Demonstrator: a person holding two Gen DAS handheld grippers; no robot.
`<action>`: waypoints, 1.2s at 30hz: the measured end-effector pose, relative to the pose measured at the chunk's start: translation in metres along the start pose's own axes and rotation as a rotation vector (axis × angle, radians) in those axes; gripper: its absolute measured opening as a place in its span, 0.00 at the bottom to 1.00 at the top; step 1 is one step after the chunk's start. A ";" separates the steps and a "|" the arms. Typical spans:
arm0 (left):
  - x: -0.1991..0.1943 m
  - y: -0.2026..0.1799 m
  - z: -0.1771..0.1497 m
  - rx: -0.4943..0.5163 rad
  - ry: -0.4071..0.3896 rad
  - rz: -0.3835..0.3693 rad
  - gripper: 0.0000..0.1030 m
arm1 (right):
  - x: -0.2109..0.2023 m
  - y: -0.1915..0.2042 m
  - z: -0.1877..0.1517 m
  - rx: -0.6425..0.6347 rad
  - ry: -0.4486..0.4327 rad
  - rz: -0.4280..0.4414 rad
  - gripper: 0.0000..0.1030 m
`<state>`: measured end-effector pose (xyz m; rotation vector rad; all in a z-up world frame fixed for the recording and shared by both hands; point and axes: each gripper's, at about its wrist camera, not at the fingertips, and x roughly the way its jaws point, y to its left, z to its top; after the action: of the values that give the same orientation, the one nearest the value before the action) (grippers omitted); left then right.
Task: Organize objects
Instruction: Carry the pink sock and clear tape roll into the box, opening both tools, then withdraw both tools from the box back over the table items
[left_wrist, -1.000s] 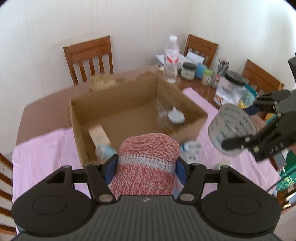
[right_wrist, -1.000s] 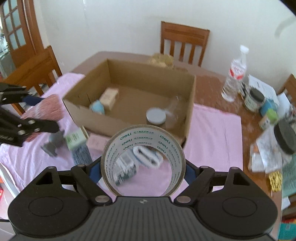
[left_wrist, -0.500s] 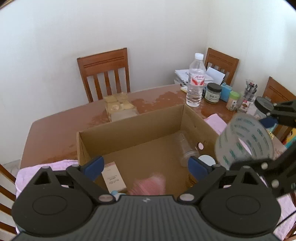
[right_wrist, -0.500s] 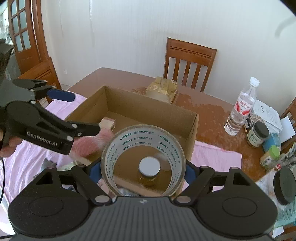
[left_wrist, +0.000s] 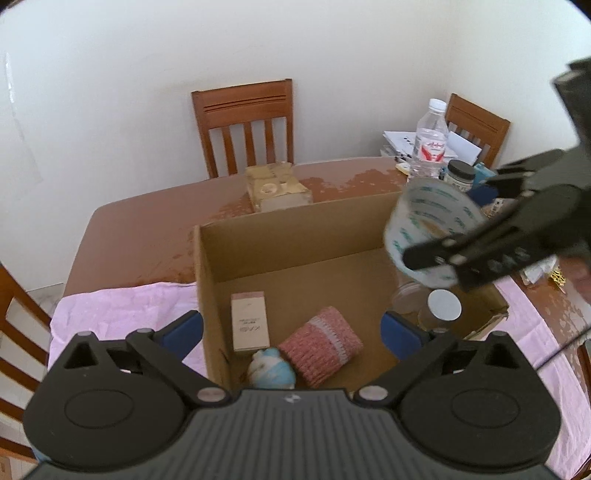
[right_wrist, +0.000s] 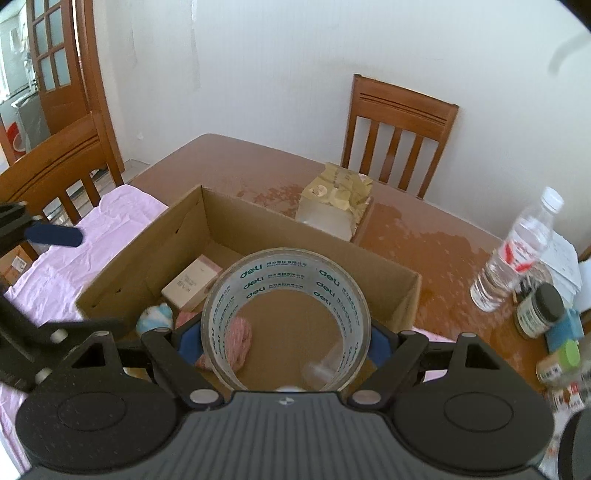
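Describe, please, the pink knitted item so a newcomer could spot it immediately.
Find the open cardboard box on the wooden table. On its floor near the front wall lies the pink knitted roll, between a blue-white ball and a white-lidded jar; it alone is woolly.

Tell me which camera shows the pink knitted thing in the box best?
The left wrist view. There the pink knitted roll lies in plain sight on the floor of the cardboard box, beside the blue-white ball. In the right wrist view the tape roll held in the right claw hides most of it.
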<state>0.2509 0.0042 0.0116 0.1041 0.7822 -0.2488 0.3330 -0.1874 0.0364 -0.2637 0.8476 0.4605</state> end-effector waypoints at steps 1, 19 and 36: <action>-0.002 0.001 -0.002 -0.006 -0.003 0.005 0.99 | 0.005 0.000 0.002 -0.004 0.002 0.002 0.85; -0.025 -0.002 -0.031 -0.032 -0.003 0.090 0.99 | 0.017 0.010 0.006 -0.047 -0.013 -0.014 1.00; -0.050 -0.018 -0.121 -0.134 0.031 0.088 0.99 | -0.058 0.023 -0.112 0.097 -0.043 -0.064 1.00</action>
<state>0.1299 0.0183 -0.0385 0.0164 0.8207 -0.1112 0.2147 -0.2288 0.0085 -0.1908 0.8149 0.3632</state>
